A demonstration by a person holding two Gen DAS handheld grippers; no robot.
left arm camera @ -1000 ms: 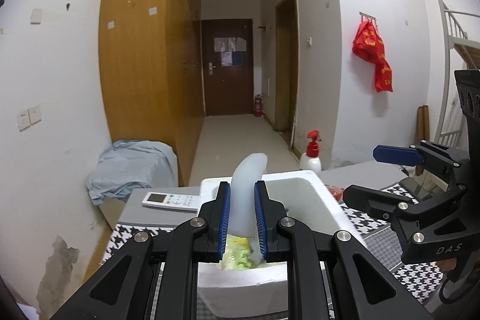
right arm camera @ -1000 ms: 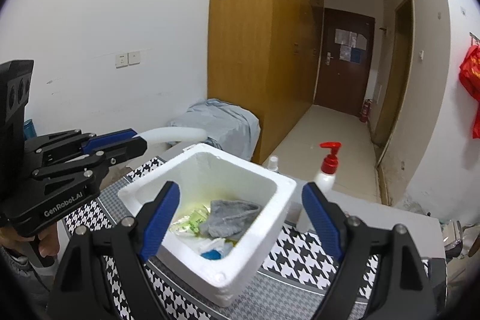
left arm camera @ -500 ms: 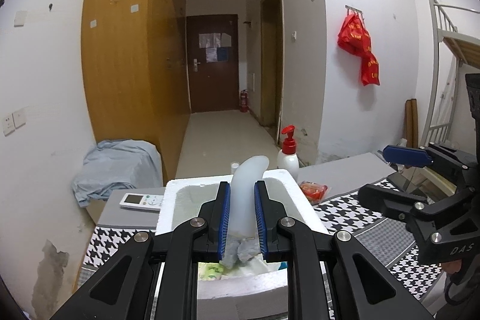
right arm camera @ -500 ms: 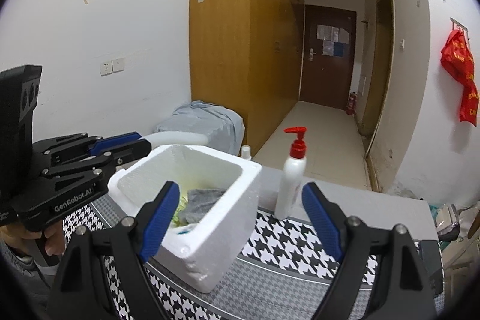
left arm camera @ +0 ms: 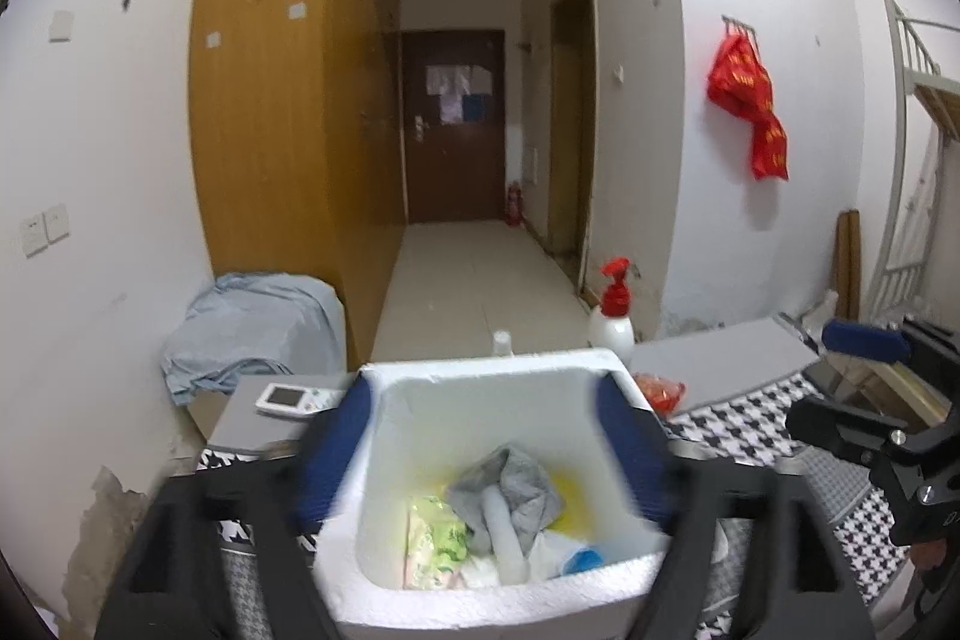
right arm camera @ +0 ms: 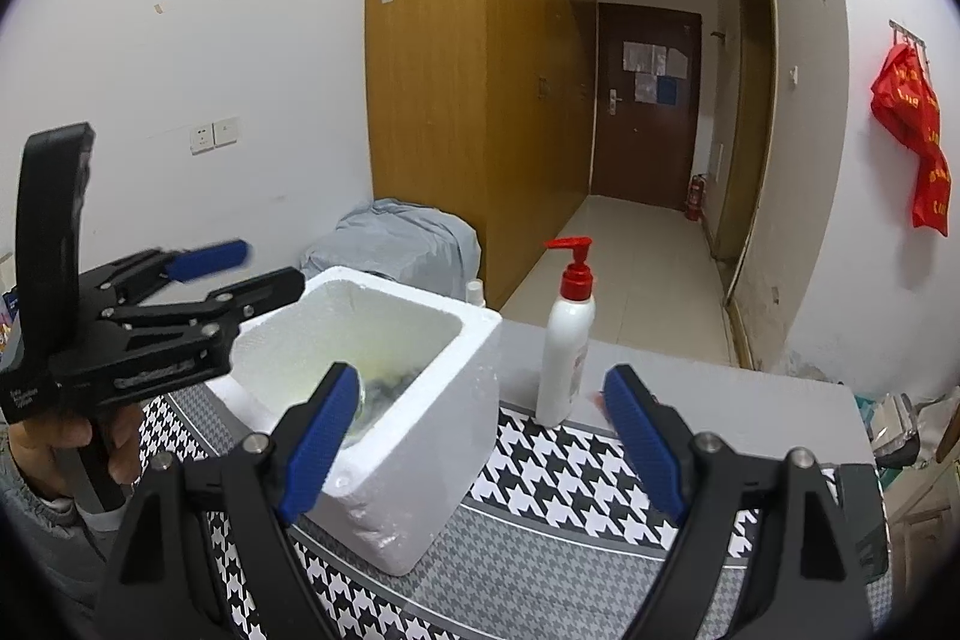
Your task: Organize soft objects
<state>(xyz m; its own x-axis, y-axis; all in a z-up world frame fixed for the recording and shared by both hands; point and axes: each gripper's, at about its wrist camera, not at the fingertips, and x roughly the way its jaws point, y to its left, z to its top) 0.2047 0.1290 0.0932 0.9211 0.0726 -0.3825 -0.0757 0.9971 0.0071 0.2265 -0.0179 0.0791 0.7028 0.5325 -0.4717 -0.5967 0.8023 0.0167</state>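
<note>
From the left wrist view, the left gripper (left arm camera: 480, 454) has just let go: half a second ago its blue pads were pressed on a pale soft tube, and now the jaws stand wide apart, one on each side of the white foam box (left arm camera: 498, 604), and they are blurred from the motion. The pale soft tube (left arm camera: 504, 532) now lies inside the box, leaning on a crumpled grey cloth (left arm camera: 516, 478), next to a green-printed packet (left arm camera: 438, 532) and a small blue piece (left arm camera: 579, 562). I judge that this one item is now put away, so the left tool is free for the next soft thing.

From the right wrist view, the right gripper (right arm camera: 480, 442) is spread wide and carries nothing, as it was a second ago. It hovers above the houndstooth cloth (right arm camera: 540, 466), near the right side of the box. The left gripper is seen here at the left, above the box rim, with its fingers parted. A white pump bottle (right arm camera: 567, 340) with a red head stands upright just beside the box. The box content is mostly hidden from here.
</note>
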